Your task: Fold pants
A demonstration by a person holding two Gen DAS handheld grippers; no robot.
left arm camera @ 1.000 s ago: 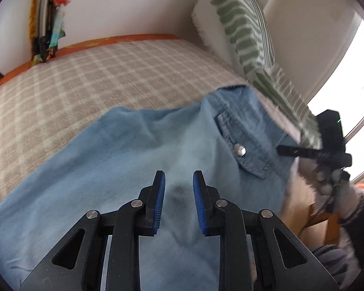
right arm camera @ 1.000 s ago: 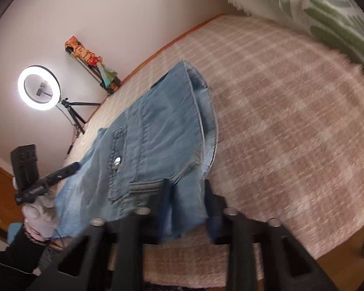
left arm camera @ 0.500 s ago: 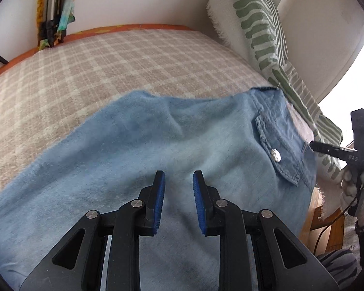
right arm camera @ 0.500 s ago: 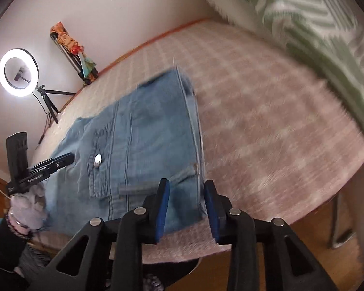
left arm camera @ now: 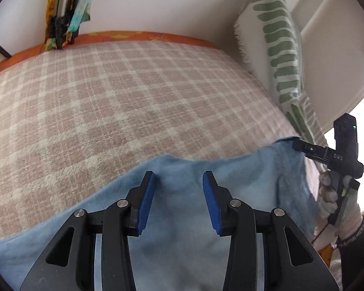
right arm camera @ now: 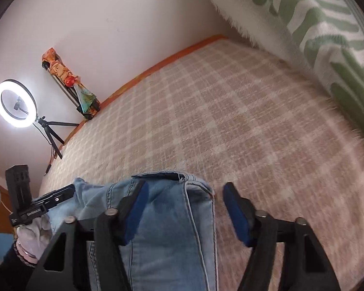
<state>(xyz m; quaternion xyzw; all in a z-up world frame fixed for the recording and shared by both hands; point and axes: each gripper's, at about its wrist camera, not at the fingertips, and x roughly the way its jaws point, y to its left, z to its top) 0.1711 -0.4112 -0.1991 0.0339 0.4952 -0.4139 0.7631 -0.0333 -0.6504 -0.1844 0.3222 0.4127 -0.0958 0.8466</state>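
While both grippers stand spread apart and pinch nothing, a pair of light blue denim pants (left arm camera: pixel 182 218) lies on a bed (left arm camera: pixel 109 109) covered in a beige and cream checked blanket. Seen from the left wrist, the left gripper (left arm camera: pixel 178 201) hovers just above the smooth cloth, its blue pads on either side of a small peak in the far edge of the fabric. At the right of that view the right gripper (left arm camera: pixel 303 148) shows as a black tool in a gloved hand, near the stitched end of the pants.

From the right wrist, the right gripper (right arm camera: pixel 184 211) sits over a thick seamed edge, likely the waistband, which lies between its open pads. The left gripper (right arm camera: pixel 60 194) appears at the far left, beside the cloth. A green and white patterned pillow (right arm camera: pixel 315 24) leans along the right side, and a lit ring light (right arm camera: pixel 15 103) on a tripod stands by the wall.

The pants lie at the near edge of the bed, with much bare blanket beyond. This looks like the pause between folds: the cloth is laid down and let go. The next move probably calls for closing both grippers on one edge, level with each other, so the layers lift together and fold evenly.
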